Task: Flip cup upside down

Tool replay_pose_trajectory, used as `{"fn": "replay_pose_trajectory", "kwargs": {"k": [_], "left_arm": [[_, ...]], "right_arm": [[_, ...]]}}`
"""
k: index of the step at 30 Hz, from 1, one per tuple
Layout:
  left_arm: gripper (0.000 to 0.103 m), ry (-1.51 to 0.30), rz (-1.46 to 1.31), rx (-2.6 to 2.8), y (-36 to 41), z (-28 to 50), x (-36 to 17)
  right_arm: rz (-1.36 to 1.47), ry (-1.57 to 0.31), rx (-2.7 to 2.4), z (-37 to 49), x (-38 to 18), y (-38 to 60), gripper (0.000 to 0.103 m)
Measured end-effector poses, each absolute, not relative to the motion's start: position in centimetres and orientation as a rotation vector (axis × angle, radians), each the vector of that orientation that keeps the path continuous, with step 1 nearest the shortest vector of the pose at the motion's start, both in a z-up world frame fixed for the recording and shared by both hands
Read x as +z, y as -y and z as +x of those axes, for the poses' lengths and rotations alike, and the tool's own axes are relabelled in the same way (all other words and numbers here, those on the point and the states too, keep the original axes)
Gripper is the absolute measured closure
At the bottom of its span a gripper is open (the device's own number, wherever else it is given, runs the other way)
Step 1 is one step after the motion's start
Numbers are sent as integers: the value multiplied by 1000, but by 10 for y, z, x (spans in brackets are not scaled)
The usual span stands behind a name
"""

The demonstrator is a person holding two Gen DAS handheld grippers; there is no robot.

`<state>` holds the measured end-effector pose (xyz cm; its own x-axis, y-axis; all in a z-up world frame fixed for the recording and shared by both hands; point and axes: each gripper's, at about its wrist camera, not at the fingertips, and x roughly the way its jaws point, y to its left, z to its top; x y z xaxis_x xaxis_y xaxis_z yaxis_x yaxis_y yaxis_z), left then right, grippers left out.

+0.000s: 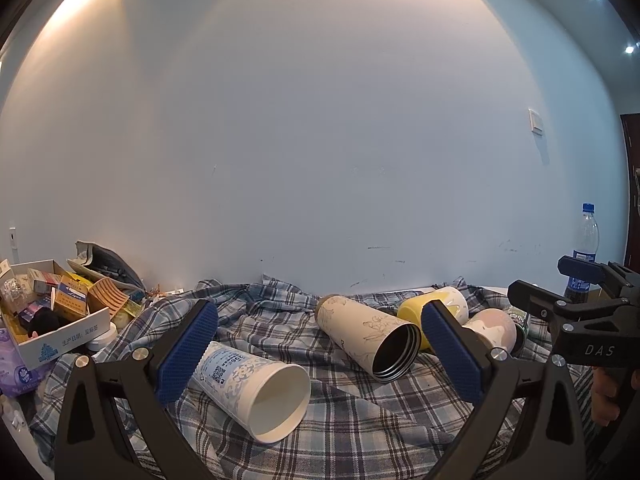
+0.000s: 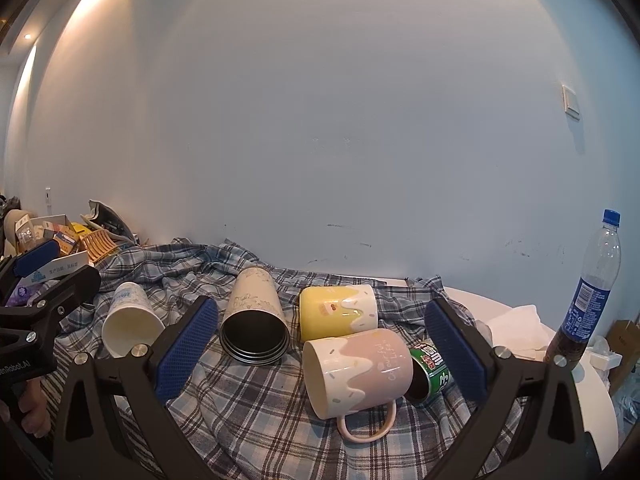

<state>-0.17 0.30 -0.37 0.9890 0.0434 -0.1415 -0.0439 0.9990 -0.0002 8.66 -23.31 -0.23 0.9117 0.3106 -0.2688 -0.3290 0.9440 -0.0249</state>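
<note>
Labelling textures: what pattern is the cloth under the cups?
Plaid: grey, blue and white checks on the rumpled cloth, clearest in the right wrist view.

Both views sit low over the plaid cloth [image 1: 360,412] and look forward between their own blue-padded fingers toward the pale wall [image 1: 320,140]. The left wrist view looks from the left, nearest the paper cup [image 1: 256,388]; the right wrist view looks from the right, nearest the pink mug [image 2: 356,372]. They share the cloth, the lying cups, the cardboard box [image 1: 60,340] and the bottle [image 2: 588,296], and each seems to catch the other gripper at its edge.
</note>
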Motion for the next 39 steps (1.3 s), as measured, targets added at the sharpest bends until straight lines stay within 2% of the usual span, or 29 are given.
{"fn": "replay_pose_trajectory", "kwargs": {"k": [39], "left_arm": [[0,-178,6,98,-7,-2,-3]], "right_arm": [[-75,-274,320,89,-5,233,0]]}}
